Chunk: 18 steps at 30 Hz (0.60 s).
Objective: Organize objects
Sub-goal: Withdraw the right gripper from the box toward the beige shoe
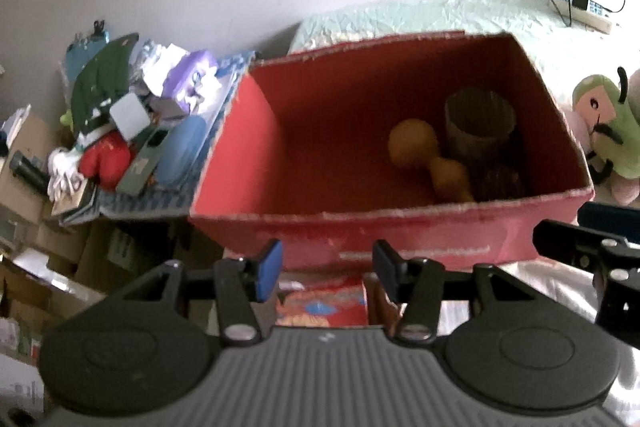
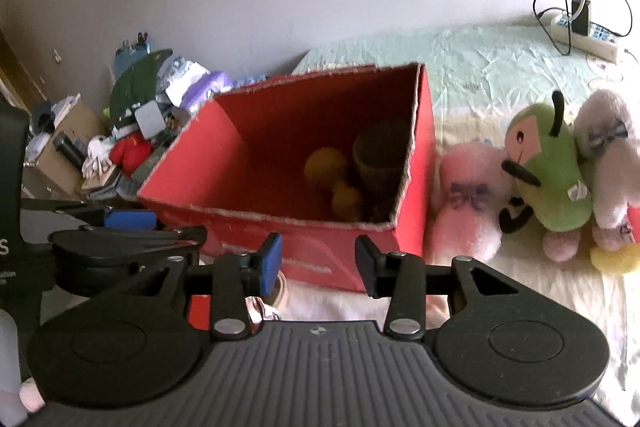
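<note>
Both claws hang empty just short of the red cardboard box (image 1: pixel 384 235), the left gripper (image 1: pixel 326 269) and right gripper (image 2: pixel 318 263) each with fingers spread apart. Inside the box, a yellow toy (image 1: pixel 424 155) lies touching a ribbed cup (image 1: pixel 480 123) in the right-hand end. A green plush (image 2: pixel 548 171) leans among pink plush toys (image 2: pixel 472 199) on the bed (image 2: pixel 480 59) just right of the box.

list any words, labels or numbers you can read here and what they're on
"S": a large white letter, cut off by the frame edge, on the black left gripper body.
Small white print below that letter: too blurred to read.
Pale strip on the front of the red box: too blurred to tell if it is text.
Printed red packet under the box: picture only, no readable words.
Power strip: markings too small.
</note>
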Each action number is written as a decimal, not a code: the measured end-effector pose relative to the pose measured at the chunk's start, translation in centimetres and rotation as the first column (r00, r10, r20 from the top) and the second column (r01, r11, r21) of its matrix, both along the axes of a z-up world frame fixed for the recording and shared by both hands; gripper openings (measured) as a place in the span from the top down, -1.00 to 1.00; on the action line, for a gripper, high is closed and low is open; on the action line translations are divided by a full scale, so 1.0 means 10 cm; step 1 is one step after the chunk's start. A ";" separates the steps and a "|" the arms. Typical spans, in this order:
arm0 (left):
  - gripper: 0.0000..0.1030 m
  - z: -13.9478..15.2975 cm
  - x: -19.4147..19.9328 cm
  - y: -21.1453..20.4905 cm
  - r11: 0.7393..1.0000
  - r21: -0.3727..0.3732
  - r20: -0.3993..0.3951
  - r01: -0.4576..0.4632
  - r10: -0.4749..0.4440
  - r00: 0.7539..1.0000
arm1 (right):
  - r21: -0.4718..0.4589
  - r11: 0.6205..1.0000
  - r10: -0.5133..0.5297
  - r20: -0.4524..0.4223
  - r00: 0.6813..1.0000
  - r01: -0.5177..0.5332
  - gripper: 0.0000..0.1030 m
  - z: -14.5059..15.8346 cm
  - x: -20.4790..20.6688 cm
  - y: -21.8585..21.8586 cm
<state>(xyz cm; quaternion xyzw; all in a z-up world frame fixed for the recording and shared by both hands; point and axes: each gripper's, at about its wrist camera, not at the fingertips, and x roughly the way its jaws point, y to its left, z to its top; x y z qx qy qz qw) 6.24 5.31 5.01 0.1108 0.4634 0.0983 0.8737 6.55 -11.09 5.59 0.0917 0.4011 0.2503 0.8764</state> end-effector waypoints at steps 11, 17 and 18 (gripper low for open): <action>-0.10 -0.30 -0.21 -0.10 0.998 0.011 -0.089 -0.057 0.058 0.994 | 0.029 0.996 0.089 -0.073 0.993 -0.087 0.17 -0.25 -0.16 -0.05; -0.10 -0.45 -0.27 -0.01 0.998 -0.008 -0.136 -0.066 0.065 0.989 | 0.030 0.993 0.120 -0.119 0.986 -0.117 0.18 -0.37 -0.21 0.02; -0.10 -0.46 -0.28 0.01 0.998 -0.015 -0.140 -0.066 0.063 0.988 | 0.030 0.992 0.122 -0.126 0.985 -0.119 0.18 -0.38 -0.21 0.03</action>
